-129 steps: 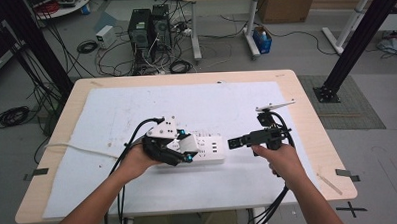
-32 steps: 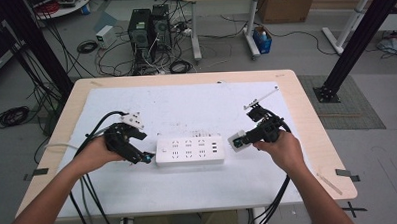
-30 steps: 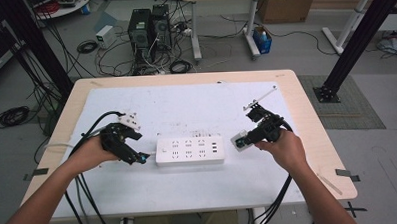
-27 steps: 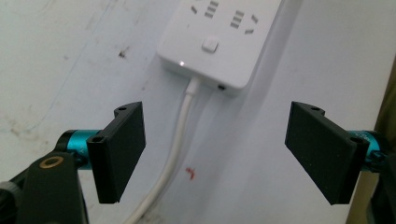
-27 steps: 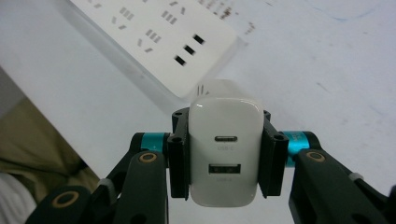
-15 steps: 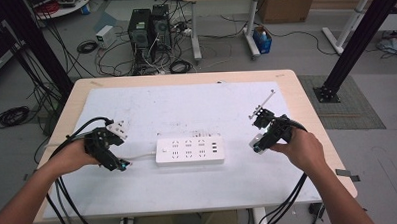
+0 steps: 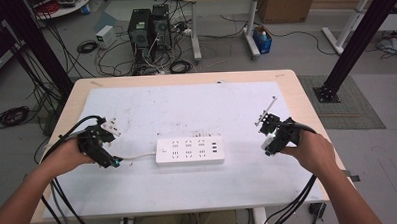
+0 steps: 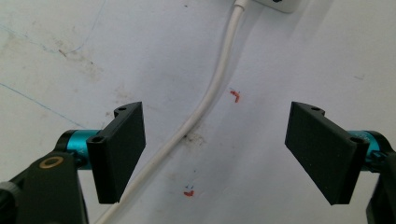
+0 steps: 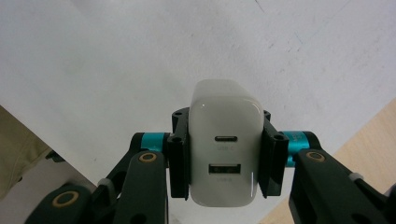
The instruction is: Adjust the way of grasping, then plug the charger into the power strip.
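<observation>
A white power strip (image 7: pixel 189 151) lies flat at the table's middle, its white cord (image 7: pixel 136 156) running left. In the left gripper view that cord (image 8: pixel 205 103) passes between my left gripper's (image 8: pixel 224 151) wide-open black jaws, touching neither. In the high view the left gripper (image 7: pixel 110 160) hovers at the cord, left of the strip. My right gripper (image 7: pixel 268 147), well right of the strip, is shut on a white USB charger (image 9: pixel 225 148), whose two ports face the camera in the right gripper view (image 9: pixel 225 168).
A white mat (image 7: pixel 196 112) covers most of the wooden table (image 7: pixel 306 113). Small red marks (image 8: pixel 235 95) dot the mat near the cord. Black cables (image 7: pixel 64 206) hang off the front edge. Computers and wires sit on the floor beyond the table.
Both hands have drawn apart from the power strip: the left gripper moved left along the cord, the right gripper moved right with the charger in its jaws.
</observation>
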